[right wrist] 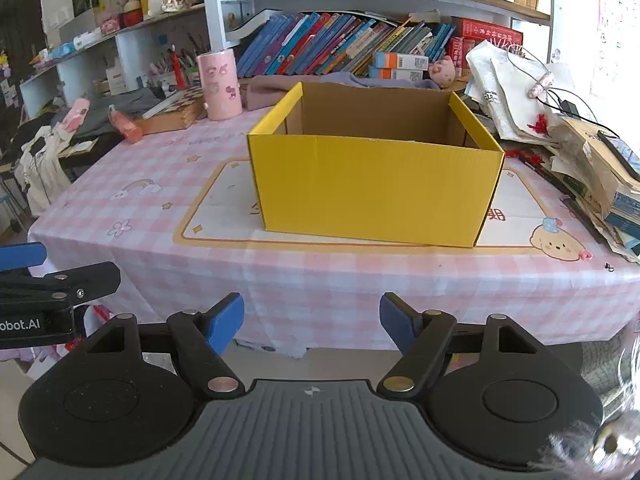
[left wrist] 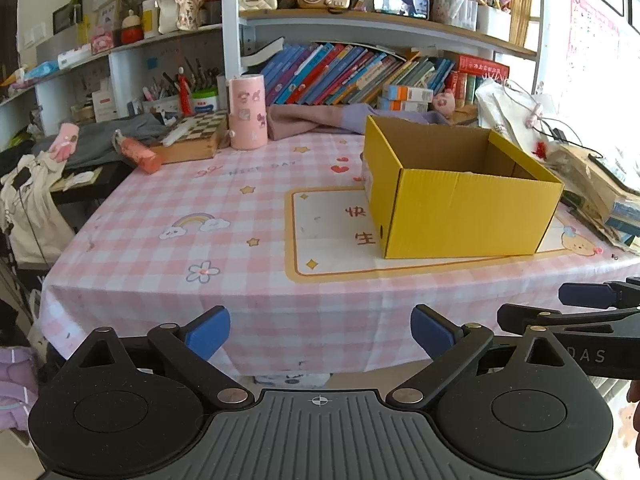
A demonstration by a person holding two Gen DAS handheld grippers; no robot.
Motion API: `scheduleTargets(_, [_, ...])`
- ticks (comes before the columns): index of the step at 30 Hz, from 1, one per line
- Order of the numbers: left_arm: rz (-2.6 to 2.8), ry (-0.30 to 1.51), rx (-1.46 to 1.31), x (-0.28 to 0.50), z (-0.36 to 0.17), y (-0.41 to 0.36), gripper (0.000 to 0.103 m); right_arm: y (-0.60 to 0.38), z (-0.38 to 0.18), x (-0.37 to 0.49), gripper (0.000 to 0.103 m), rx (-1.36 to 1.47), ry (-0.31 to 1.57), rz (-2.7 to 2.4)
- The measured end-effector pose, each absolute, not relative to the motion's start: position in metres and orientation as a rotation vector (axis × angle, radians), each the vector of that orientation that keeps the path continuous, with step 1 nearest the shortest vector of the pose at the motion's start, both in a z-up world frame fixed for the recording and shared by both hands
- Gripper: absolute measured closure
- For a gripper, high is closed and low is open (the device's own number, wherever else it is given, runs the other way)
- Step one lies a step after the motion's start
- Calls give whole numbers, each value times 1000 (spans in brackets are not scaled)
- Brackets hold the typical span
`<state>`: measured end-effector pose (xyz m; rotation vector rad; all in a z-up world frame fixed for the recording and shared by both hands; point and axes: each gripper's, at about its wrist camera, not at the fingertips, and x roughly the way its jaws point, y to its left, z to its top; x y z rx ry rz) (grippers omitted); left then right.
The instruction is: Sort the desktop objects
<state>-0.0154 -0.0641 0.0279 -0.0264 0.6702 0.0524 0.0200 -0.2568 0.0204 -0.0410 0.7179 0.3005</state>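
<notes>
reading "robot.ai" on left gripper body.

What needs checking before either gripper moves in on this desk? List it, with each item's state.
1. Left gripper fingers apart, nothing between them: ok.
2. Right gripper fingers apart, nothing between them: ok.
3. Yellow box upright on the table, top open: ok.
4. Box interior free to take things: cannot tell, the floor is hidden behind the front wall.
5. Path to the box over the checked tablecloth unobstructed: ok.
6. Things to sort within reach: not ok, the pink cylinder and the orange bottle sit at the far edge, beyond the box.
</notes>
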Motion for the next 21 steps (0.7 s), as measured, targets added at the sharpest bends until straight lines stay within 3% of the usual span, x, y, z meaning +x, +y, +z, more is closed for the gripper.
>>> scheduleTargets(21, [61,681,-35,-14,27,-65,1,-254,24,17,29,-69,701,317])
